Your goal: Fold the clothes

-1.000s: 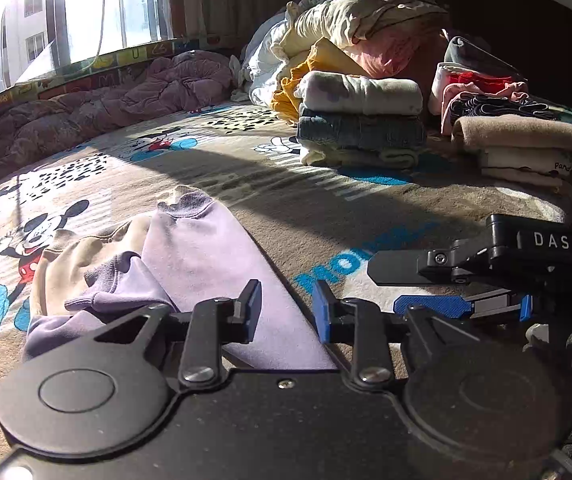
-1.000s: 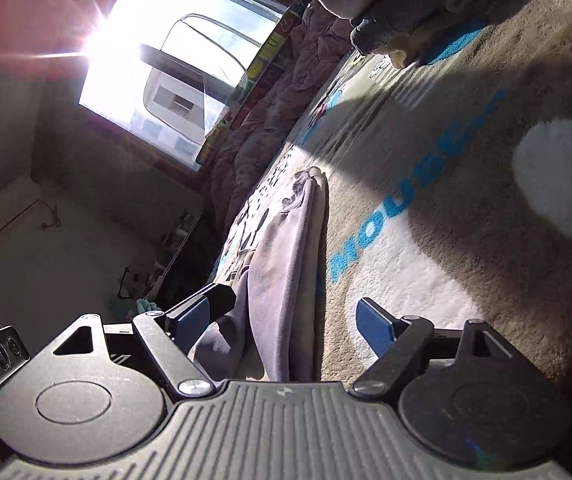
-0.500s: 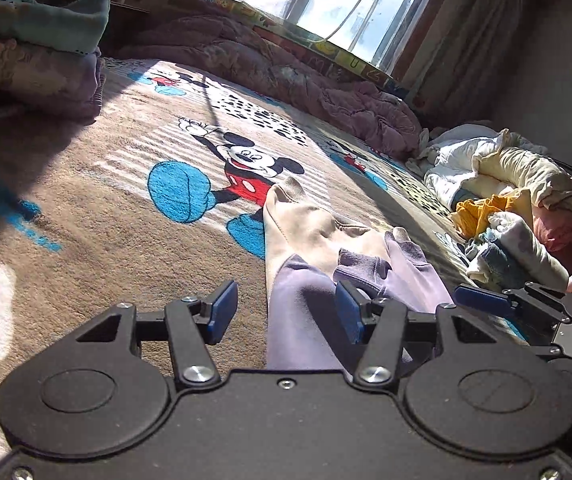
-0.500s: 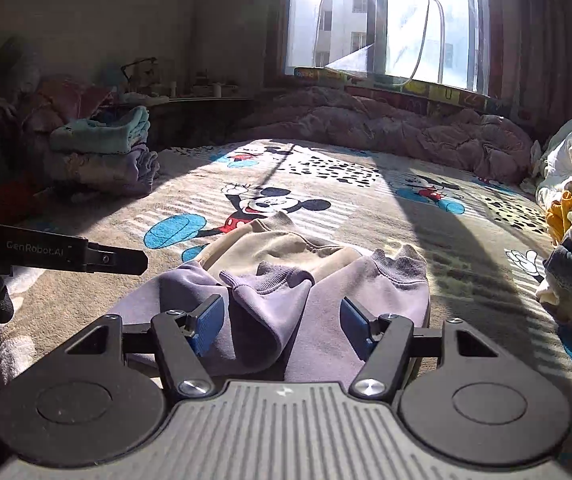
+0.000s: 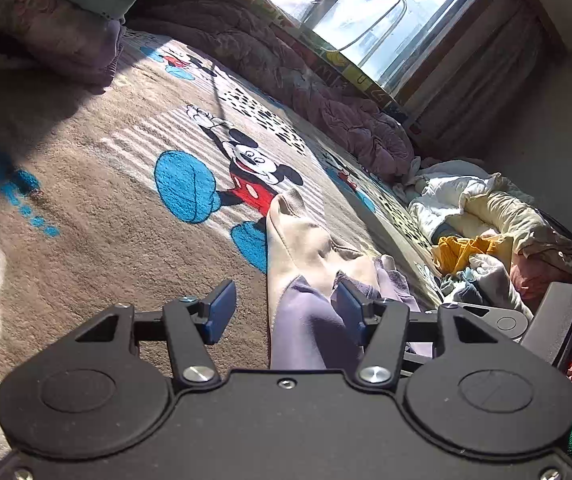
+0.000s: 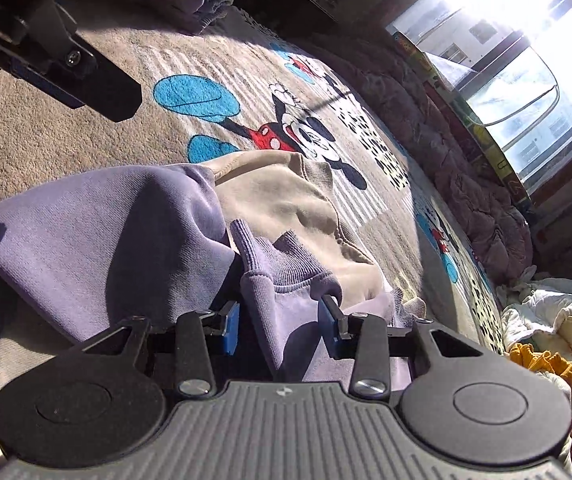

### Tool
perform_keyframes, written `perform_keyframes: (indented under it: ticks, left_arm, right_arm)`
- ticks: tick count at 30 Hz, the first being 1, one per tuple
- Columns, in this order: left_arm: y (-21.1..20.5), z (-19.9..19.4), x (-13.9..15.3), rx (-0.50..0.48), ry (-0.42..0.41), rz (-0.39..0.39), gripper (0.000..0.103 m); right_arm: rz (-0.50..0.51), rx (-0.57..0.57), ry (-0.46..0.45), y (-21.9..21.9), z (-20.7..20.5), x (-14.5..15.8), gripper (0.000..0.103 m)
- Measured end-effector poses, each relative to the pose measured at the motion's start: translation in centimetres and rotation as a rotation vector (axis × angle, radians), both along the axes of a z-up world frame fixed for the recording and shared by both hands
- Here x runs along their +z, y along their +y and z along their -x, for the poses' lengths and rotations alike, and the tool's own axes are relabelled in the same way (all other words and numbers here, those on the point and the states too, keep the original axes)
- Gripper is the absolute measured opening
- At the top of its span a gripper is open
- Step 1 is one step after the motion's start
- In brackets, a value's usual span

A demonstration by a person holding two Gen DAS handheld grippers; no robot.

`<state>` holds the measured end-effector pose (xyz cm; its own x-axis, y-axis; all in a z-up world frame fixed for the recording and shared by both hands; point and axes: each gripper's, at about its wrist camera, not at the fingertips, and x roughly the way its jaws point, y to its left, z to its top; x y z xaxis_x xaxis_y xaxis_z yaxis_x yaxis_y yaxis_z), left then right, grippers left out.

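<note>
A lilac and beige sweatshirt (image 6: 126, 236) lies partly folded on the cartoon-print blanket (image 6: 66, 136). In the left wrist view the same sweatshirt (image 5: 306, 320) runs forward as a narrow strip, with its beige part (image 5: 302, 236) farther off. My left gripper (image 5: 284, 312) is open and straddles the lilac edge. My right gripper (image 6: 279, 326) is open too, and a ribbed lilac cuff (image 6: 262, 260) stands between its blue pads (image 6: 231, 328). The left gripper's finger (image 6: 66, 72) shows at the upper left of the right wrist view.
Folded clothes (image 5: 58, 20) are stacked at the far left of the bed. A loose heap of laundry (image 5: 486, 236) lies at the right. A rumpled mauve quilt (image 5: 318, 92) runs along the window side.
Both grippers have dropped closer to the sweatshirt and tilted. The right gripper now has the ribbed cuff between its fingers. The left one has swung further left along the lilac edge.
</note>
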<state>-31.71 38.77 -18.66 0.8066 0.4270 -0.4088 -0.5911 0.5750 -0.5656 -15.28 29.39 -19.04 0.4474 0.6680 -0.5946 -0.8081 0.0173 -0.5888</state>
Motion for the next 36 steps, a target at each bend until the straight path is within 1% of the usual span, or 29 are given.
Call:
perform_keyframes:
  ticks: [1, 3, 4, 5, 6, 8, 11, 13, 18, 19, 23, 26, 27, 36]
  left_arm:
    - [0.1, 0.1, 0.0, 0.002, -0.003, 0.006, 0.056]
    - [0.2, 0.2, -0.1, 0.006, -0.01, 0.018, 0.057]
    - [0.3, 0.3, -0.1, 0.009, -0.013, 0.024, 0.057]
    - [0.3, 0.4, -0.1, 0.011, -0.016, 0.03, 0.057]
    - [0.4, 0.5, -0.2, 0.013, -0.02, 0.036, 0.057]
    - [0.5, 0.7, -0.2, 0.017, -0.026, 0.048, 0.057]
    - [0.6, 0.9, -0.3, 0.022, -0.035, 0.063, 0.057]
    - [0.6, 0.9, -0.4, 0.023, -0.04, 0.071, 0.057]
    - [0.5, 1.0, -0.5, 0.02, -0.048, 0.082, 0.057]
    - [0.3, 0.9, -0.4, 0.015, -0.046, 0.078, 0.057]
    - [-0.4, 0.4, -0.3, -0.023, -0.028, 0.047, 0.057]
    - [-0.9, -0.2, -0.2, -0.051, -0.005, 0.022, 0.057]
    - [-1.1, -0.4, -0.2, -0.061, 0.003, 0.014, 0.057]
    - [-0.8, -0.8, -0.7, -0.075, 0.027, 0.028, 0.057]
  right_arm:
    - [-0.003, -0.018, 0.017, 0.3, -0.4, 0.1, 0.03]
    - [-0.011, -0.044, 0.057, 0.7, -1.2, 0.5, 0.028]
    - [-0.017, -0.05, 0.09, 0.7, -1.6, 0.9, 0.024]
    - [-0.026, -0.059, 0.121, 0.6, -1.9, 1.3, 0.011]
    - [-0.051, -0.074, 0.15, 0.4, -2.2, 1.9, 0.005]
    - [-0.124, -0.111, 0.234, -0.6, -3.1, 3.5, 0.005]
    - [-0.247, -0.191, 0.389, -2.8, -5.2, 5.6, 0.004]
    - [-0.344, -0.248, 0.509, -4.7, -6.8, 6.6, 0.004]
    - [-0.577, -0.341, 0.761, -10.4, -9.8, 8.2, 0.004]
    - [-0.613, -0.355, 0.792, -11.4, -10.2, 8.3, 0.004]
    - [-0.757, -0.417, 0.868, -15.1, -11.6, 7.9, 0.004]
    - [-0.809, -0.459, 0.873, -17.0, -12.2, 6.9, 0.005]
    - [-0.817, -0.47, 0.875, -17.4, -12.3, 6.6, 0.005]
    - [-0.852, -0.568, 0.921, -20.8, -12.2, 3.4, 0.005]
